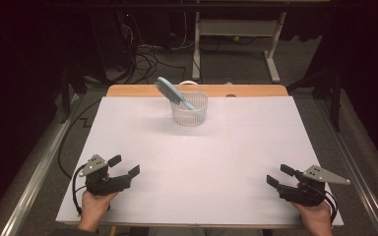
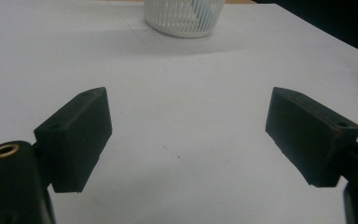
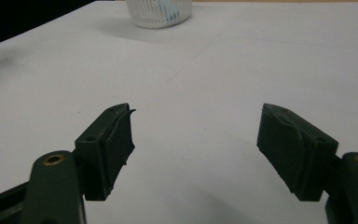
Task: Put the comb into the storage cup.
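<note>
Two grippers sit near the desk's front edge, one per hand: left gripper [image 1: 126, 166] at the front left corner, right gripper [image 1: 274, 175] at the front right corner. Both have jaws spread wide, nothing between them, and both aim toward the desk's middle. One basket [image 1: 190, 112] stands near the back edge, about centre, well apart from both grippers. It's white, round, with a ribbed see-through wall and a loop handle at its back rim. One brush [image 1: 171, 93] stands in it, tilted: long axis runs diagonally, head up and out over the rim toward the back left, handle end down inside the basket. Brush is light blue with a bristle face on the head. White sheet [image 1: 256, 147] covers the desk; a wood strip shows along the back edge. In the left gripper view the basket [image 2: 184, 18] sits at top, blue showing through its wall.
</note>
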{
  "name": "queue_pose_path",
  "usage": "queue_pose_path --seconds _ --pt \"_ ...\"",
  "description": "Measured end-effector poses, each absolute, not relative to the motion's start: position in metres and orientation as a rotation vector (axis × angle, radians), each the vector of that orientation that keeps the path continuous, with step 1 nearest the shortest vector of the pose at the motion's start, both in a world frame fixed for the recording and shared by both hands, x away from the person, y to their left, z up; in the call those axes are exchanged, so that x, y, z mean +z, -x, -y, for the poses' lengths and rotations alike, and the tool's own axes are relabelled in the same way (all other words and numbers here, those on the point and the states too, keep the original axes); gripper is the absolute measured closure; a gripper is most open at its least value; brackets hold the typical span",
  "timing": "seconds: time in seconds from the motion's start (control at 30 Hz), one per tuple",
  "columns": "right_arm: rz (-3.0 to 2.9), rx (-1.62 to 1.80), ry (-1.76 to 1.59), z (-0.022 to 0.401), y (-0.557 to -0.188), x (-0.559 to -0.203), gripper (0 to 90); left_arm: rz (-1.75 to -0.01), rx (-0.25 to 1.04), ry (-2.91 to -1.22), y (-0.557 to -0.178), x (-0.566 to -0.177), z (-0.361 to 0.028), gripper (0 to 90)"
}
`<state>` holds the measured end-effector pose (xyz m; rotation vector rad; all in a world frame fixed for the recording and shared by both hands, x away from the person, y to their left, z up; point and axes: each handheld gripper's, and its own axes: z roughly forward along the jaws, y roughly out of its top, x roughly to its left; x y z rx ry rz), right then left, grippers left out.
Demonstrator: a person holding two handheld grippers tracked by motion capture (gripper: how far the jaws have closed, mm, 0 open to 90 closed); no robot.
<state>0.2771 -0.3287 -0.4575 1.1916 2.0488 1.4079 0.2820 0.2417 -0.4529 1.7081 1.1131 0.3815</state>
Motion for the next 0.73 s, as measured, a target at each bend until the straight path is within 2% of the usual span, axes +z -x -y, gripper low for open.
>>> queue_pose_path --seconds 0.73 --pt "-2.033 1.405 -1.201 0.3305 -0.2749 -0.4568 27.1 -1.135 0.389 -1.708 -0.2795 -0.4577 -0.2442 13.8"
